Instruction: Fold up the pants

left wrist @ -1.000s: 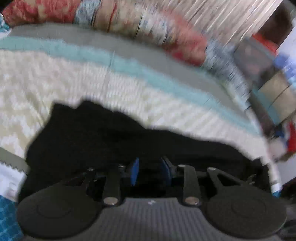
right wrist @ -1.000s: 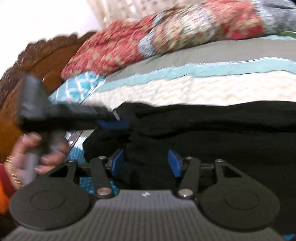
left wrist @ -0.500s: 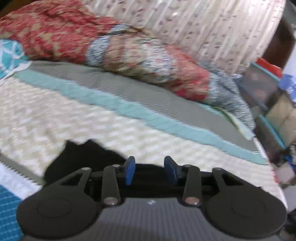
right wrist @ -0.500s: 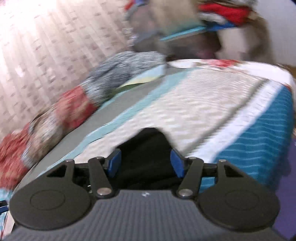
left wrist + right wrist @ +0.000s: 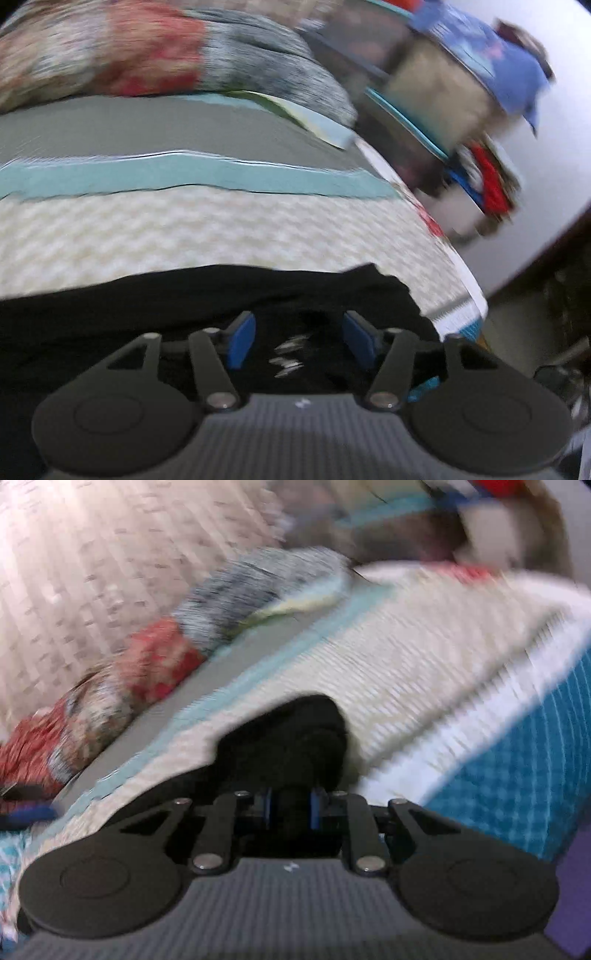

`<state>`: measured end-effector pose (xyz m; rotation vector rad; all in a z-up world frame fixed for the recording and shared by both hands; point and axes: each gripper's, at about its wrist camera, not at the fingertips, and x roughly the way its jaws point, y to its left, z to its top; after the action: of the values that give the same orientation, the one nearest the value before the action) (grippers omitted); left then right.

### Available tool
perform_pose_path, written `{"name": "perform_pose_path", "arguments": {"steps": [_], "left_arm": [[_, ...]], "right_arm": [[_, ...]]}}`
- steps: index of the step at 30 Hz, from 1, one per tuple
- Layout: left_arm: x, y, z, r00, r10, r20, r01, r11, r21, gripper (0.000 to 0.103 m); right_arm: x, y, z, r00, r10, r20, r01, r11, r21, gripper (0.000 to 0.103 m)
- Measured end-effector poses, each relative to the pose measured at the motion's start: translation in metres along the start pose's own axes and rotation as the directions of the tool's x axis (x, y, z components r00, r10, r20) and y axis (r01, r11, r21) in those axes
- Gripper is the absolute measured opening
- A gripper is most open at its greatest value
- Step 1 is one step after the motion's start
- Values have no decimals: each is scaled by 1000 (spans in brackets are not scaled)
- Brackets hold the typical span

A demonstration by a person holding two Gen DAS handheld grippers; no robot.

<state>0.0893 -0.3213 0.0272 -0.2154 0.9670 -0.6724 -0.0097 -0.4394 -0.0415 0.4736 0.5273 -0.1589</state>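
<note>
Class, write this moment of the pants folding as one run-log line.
left claw: open above black pants, just opening | right claw: just closed on a pants fold | surface: striped bedspread

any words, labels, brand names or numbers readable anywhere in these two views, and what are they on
None can be read.
Small white mark on the left gripper body: a logo shape, no letters.
Same mark on the right gripper body: no letters.
Pale marks on the black pants: too blurred.
</note>
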Motion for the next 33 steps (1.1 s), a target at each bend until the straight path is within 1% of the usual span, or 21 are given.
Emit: {"name": "perform_pose_path", "arguments": {"steps": [1,2,3,5,6,8,9,10,11,12,13,15,16,17,18,19,20,23,26,29,33], "left_arm": [[7,-17,3,1000,-12,-13,13,1000,20,65],[12,-34,7,999,-27,-28,28,999,42,73],[19,-46,10,999,-35,-41,37,997,62,84],[33,-68,14,997,-30,-69,38,992,119,93],[39,-77,14,996,-15,-84,28,988,155,93],[51,-86,12,993,18,-116,4,982,188,93],[55,-86,10,991,25,-130,2,980,198,80],[58,-86,7,990,43,-131,-13,976,219,59],[59,-84,4,989,80,-128,-47,969,242,22],[57,-79,3,988,98,-120,-65,966,252,17],[52,-70,3,991,79,-108,-53,973,225,16],[41,-53,5,994,55,-99,-38,986,164,14],[34,-43,6,994,46,-96,-33,990,135,14],[27,-33,6,995,39,-88,-28,993,118,14],[21,-24,5,996,35,-80,-26,994,105,14],[14,-14,4,997,29,-74,-23,996,85,14],[8,-7,4,997,22,-71,-17,998,63,14],[-4,20,3,998,1,-64,-3,1000,-18,14],[-23,48,0,1000,2,-28,-4,998,-66,14],[-45,80,0,1000,-6,-4,5,993,-119,14],[-63,123,-8,999,40,7,-38,982,-186,14]], "right_arm": [[-4,11,0,1000,21,6,-21,999,-37,21],[-8,23,-2,999,39,8,-38,996,-77,21],[-10,35,-3,999,52,9,-50,991,-123,21],[-9,55,-9,998,67,6,-64,977,-205,21],[-9,65,-13,997,73,2,-70,967,-246,21],[-8,81,-21,996,86,-11,-85,941,-326,21],[-10,87,-26,995,95,-14,-94,929,-359,21],[-12,95,-29,994,108,-15,-105,915,-389,21],[-16,100,-34,993,120,-14,-115,905,-410,21],[-18,105,-37,993,120,-9,-112,894,-435,21],[-20,108,-39,993,115,1,-101,885,-455,22],[-21,104,-41,991,132,11,-113,886,-450,35],[-20,102,-42,990,142,-5,-130,887,-443,44],[-18,102,-43,990,141,-20,-135,885,-446,61],[-15,102,-47,991,132,-28,-130,877,-462,65],[-12,103,-51,992,122,-42,-127,869,-479,65],[-7,104,-53,991,112,-67,-131,862,-490,63],[8,117,-53,983,123,-136,-175,851,-495,15],[9,135,-51,974,171,-148,-223,836,-502,14],[9,160,-56,959,216,-181,-281,795,-538,14],[20,191,-68,939,249,-237,-342,737,-583,14]]}}
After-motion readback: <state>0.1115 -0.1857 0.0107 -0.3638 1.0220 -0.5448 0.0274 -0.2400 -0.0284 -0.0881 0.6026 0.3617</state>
